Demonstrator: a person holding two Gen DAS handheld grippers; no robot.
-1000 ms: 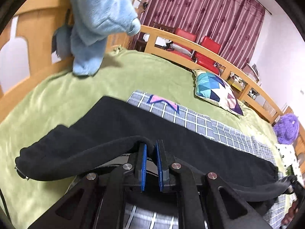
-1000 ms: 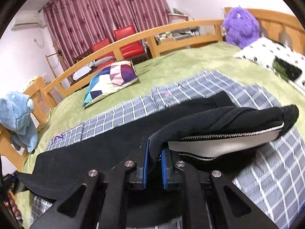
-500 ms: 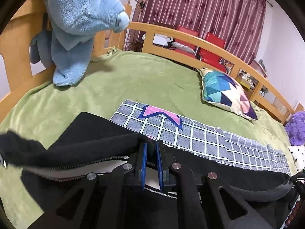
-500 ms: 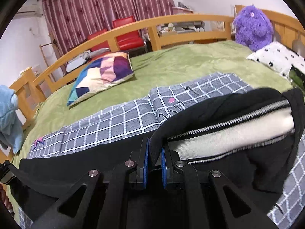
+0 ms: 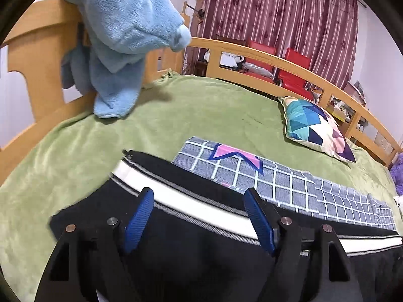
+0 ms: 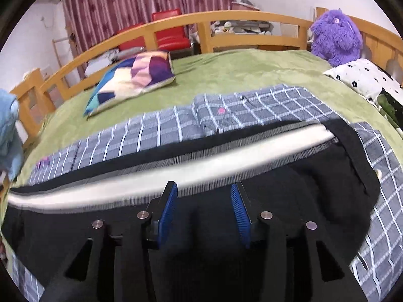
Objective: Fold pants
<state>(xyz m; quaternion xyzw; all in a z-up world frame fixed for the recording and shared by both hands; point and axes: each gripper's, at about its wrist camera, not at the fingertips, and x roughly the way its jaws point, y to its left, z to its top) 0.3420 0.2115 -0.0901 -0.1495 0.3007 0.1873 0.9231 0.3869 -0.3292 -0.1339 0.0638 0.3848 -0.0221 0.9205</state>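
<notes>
Black pants (image 5: 191, 229) with a white side stripe (image 5: 181, 196) lie folded lengthwise on the bed, over a grey checked cloth. In the right wrist view the pants (image 6: 314, 176) stretch across with the stripe (image 6: 201, 166) on top. My left gripper (image 5: 199, 196) is open and empty just above the pants near the stripe. My right gripper (image 6: 204, 191) is open and empty over the pants too, its blue pads (image 6: 169, 209) wide apart.
The grey checked cloth (image 5: 289, 186) lies on a green blanket (image 5: 176, 115). A blue plush (image 5: 121, 37) hangs on the wooden bed frame (image 5: 37, 50). A patterned cushion (image 6: 131, 80), a purple plush (image 6: 335, 37) and a white spotted pillow (image 6: 362, 78) sit behind.
Both grippers were shut on the black pants and carried the fold forward. Now both have opened and the pants lie flat with the white stripe up.
</notes>
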